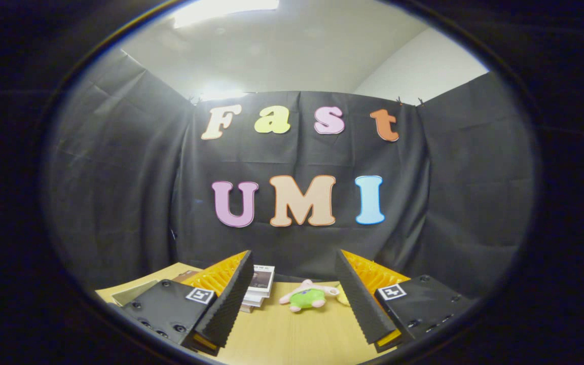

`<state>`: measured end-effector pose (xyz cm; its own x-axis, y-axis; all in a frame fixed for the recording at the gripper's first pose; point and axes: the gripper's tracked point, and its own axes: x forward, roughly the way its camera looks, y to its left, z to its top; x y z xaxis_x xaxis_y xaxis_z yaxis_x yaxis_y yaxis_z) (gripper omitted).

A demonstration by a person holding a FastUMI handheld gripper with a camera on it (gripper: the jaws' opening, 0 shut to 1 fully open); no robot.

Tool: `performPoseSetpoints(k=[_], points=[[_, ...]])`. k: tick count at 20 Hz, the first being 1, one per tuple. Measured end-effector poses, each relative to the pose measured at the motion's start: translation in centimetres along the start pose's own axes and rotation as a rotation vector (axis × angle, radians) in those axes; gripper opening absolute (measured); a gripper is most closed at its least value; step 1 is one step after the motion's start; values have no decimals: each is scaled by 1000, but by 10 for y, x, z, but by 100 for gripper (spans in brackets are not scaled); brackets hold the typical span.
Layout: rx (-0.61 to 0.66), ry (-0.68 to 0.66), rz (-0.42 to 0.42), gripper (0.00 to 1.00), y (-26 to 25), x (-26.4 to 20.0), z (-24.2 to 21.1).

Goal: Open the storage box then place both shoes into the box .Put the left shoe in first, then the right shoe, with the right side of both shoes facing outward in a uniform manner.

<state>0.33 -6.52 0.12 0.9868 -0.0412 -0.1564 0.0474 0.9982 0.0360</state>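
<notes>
Black cloth wall of the booth (119, 192) fills most of what lies ahead; your camera is pitched high, looking over the work rather than down at it.

Light wooden bench (282, 334) shows as a narrow strip below the wall. Neither the storage box nor either shoe can be made out on that strip, so you cannot place the task's things from here, nor judge whether the box is open or shut, filled or bare. The stage of the job is therefore unsettled: this raised, empty-handed pose would fit an approach before the box is reached as well as a pull-back once the shoes are in.

Your claw (292, 296) is spread wide, fingers well apart, nothing between them.

Whatever comes next calls for tipping the view down until the box and shoes are found.

Small stack of white-edged booklets with a dark cover (259, 289) sits just beyond the left finger. A small soft toy, green-bodied with pink limbs (304, 298), lies on the bench between and beyond the fingers. A pale yellow bit beside it is half hidden by the right finger; too small to name.
</notes>
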Motion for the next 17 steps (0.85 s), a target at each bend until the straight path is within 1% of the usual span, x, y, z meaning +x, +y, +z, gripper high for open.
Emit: performPoseSetpoints(k=[17], points=[[-5,-23,-11,100,-1,0,10]])
